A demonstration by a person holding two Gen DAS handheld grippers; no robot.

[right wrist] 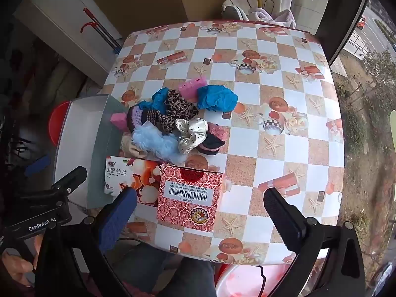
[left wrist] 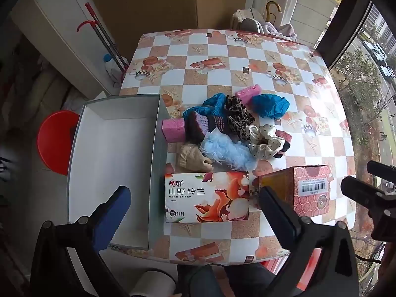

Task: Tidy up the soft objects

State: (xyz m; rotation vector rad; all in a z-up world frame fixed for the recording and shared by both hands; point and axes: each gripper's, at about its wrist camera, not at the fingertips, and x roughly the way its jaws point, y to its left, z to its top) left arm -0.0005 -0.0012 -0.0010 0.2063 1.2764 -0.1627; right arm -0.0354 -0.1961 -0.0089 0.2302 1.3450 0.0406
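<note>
Both tools hang above the near edge of the surface, tilted steeply down, and both stand wide apart with nothing between their fingers. The left tool [left wrist: 195,210] is over the near-left part, one finger above the open grey box [left wrist: 158,153], the other near a flowered tissue box [left wrist: 206,195]. The right tool [right wrist: 200,205] straddles a small red patterned carton [right wrist: 189,198] with a barcode label, without touching it.

The grey box is white inside and lies along the left edge of the surface [left wrist: 272,49], partly overhanging it. The tissue box and the red carton sit side by side close to the near edge.

Just beyond them, around the middle and toward the left edge, the soft things lie in a loose heap: a fluffy pale-blue piece [left wrist: 227,152], a cream scrunchie with dark dots [left wrist: 262,141], a leopard-print scrunchie [left wrist: 237,116], a dark knitted piece with lilac trim [left wrist: 203,123], a beige plush piece [left wrist: 191,159] and a dark-and-pink knitted piece [right wrist: 212,139]. A pink sponge block [left wrist: 173,130] touches the grey box's wall. A crumpled blue piece [left wrist: 210,105] lies at the heap's far side; a second blue bundle [left wrist: 269,105] and another pink block [left wrist: 248,92] sit just beyond it
</note>
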